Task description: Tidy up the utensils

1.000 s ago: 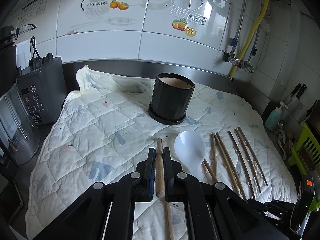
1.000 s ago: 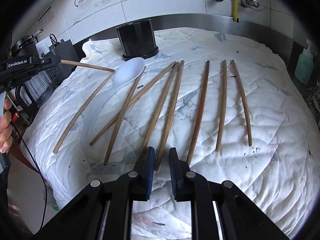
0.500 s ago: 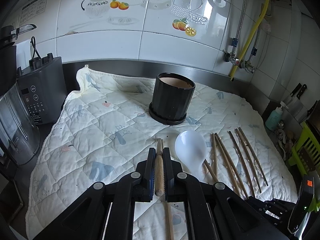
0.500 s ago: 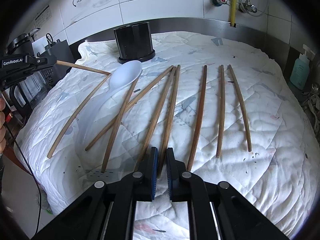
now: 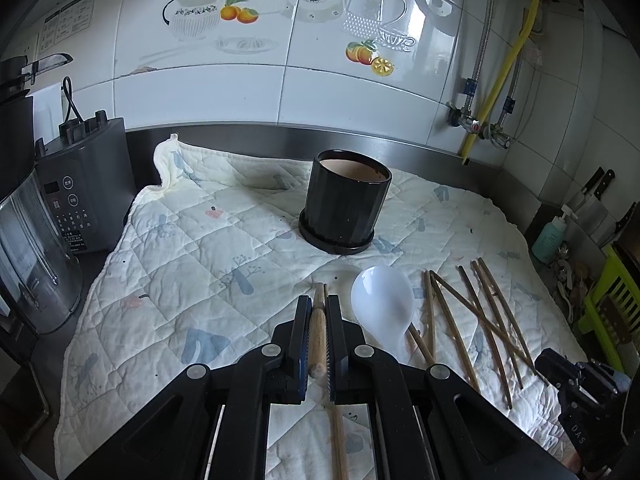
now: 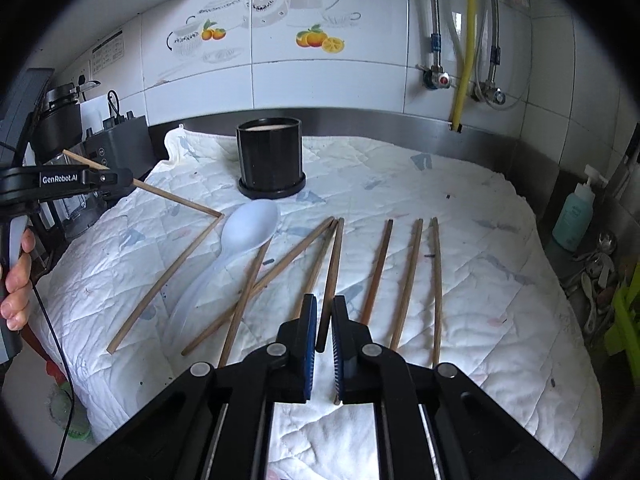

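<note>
My left gripper (image 5: 318, 306) is shut on a wooden chopstick (image 5: 319, 332) and holds it above the quilted cloth (image 5: 200, 248), in front of the black pot (image 5: 344, 204). The right wrist view shows that gripper (image 6: 128, 180) at the left, its chopstick (image 6: 180, 198) slanting down to the cloth. My right gripper (image 6: 322, 306) is shut on the near end of another chopstick (image 6: 334, 264), which points toward the black pot (image 6: 270, 156). A white plastic spoon (image 6: 250, 226) and several loose chopsticks (image 6: 408, 280) lie on the cloth; both the spoon (image 5: 382, 304) and the loose chopsticks (image 5: 472, 312) also appear in the left wrist view.
A grey appliance (image 5: 76, 184) and a steel kettle (image 5: 28, 264) stand off the cloth's left edge. A teal soap bottle (image 6: 572, 216) and a green rack (image 5: 612, 300) are on the right. A person's hand (image 6: 18, 280) grips the left tool. The tiled wall carries a yellow hose (image 5: 500, 76).
My right gripper closed on a chopstick's near end and rose with it, tilting its view up toward the wall. The left gripper and its chopstick stayed put.
</note>
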`<act>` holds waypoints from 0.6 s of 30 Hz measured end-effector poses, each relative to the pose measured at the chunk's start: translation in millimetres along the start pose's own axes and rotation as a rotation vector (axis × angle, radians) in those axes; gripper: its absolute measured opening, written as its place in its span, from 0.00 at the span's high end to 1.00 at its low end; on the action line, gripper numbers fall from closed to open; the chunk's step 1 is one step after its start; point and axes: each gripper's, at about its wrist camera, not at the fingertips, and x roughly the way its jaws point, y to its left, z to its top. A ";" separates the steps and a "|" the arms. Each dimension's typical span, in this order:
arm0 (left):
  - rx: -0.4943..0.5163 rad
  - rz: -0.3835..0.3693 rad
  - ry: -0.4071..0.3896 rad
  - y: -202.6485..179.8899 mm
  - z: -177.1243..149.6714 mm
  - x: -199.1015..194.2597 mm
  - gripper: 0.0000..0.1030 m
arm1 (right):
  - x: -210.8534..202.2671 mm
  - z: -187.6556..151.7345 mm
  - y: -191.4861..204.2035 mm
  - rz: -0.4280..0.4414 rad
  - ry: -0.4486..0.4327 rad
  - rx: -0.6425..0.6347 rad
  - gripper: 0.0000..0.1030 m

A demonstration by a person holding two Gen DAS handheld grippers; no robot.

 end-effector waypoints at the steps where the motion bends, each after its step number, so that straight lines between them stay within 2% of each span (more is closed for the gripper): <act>1: 0.000 -0.001 -0.002 -0.3 1.8 -0.3 0.94 | -1.6 3.2 -0.1 -0.003 -0.014 -0.005 0.91; 5: 0.002 0.004 -0.009 0.1 6.5 -2.2 0.94 | -6.1 14.2 -0.4 -0.009 -0.063 -0.015 0.91; 9: -0.002 0.007 -0.016 2.2 7.2 -5.1 0.94 | -5.1 17.7 -5.3 -0.012 -0.062 -0.007 0.91; 12: -0.005 0.005 -0.013 3.5 5.9 -4.5 0.94 | 1.1 11.0 -9.6 0.009 -0.017 0.018 0.91; 15: -0.003 0.005 -0.008 2.8 4.2 -3.0 0.94 | 12.0 -0.1 -14.6 0.066 0.041 0.079 0.90; 18: -0.001 0.005 -0.008 3.0 4.2 -2.3 0.94 | 23.6 -9.9 -15.4 0.077 0.086 0.100 0.90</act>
